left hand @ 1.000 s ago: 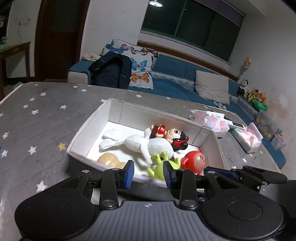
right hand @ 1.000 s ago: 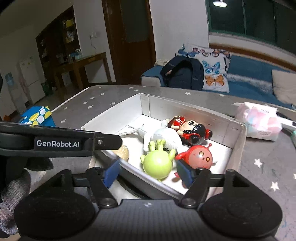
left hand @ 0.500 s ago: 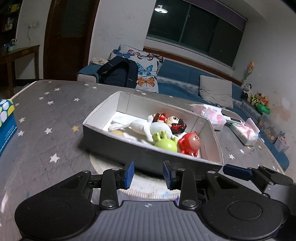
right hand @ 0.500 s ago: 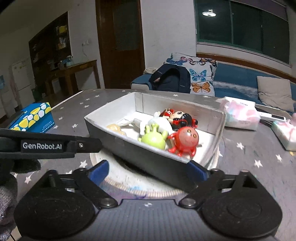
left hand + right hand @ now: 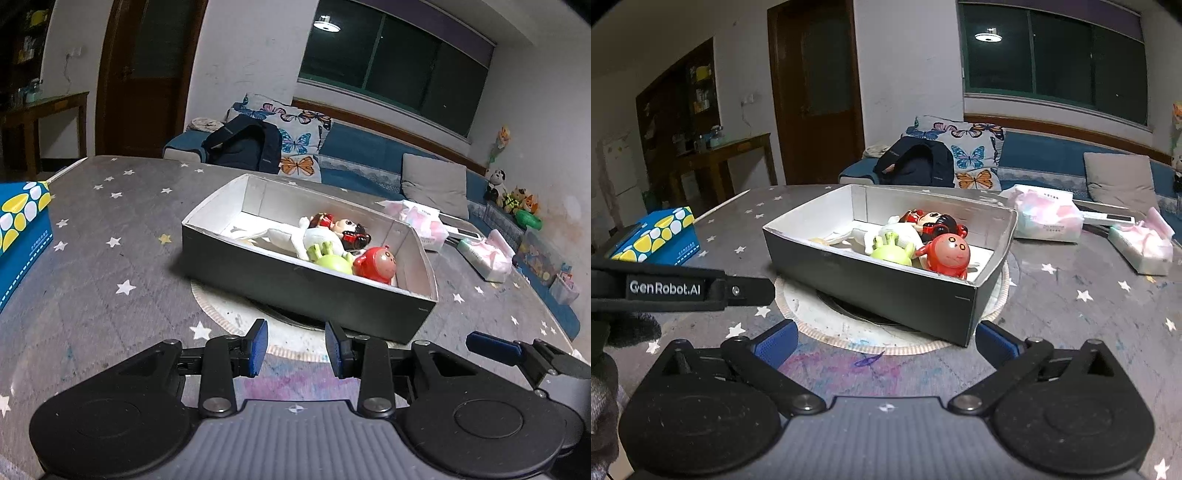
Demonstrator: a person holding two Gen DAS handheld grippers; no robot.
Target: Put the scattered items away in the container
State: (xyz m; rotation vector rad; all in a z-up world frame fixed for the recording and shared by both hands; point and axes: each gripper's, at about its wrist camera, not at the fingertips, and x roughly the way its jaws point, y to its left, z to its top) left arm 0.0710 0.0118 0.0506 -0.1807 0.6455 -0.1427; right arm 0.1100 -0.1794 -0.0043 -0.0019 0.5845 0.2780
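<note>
My right gripper [image 5: 884, 338] is opening wide with nothing between its jaws; my left gripper [image 5: 295, 347] stands part open and empty. The toys [image 5: 923, 240] lie in the box [image 5: 886, 288], which sits on the table [image 5: 1071, 314] just beyond both grippers. I judge the tidying nearly done: best to back away level, clear of the box's near wall.
</note>
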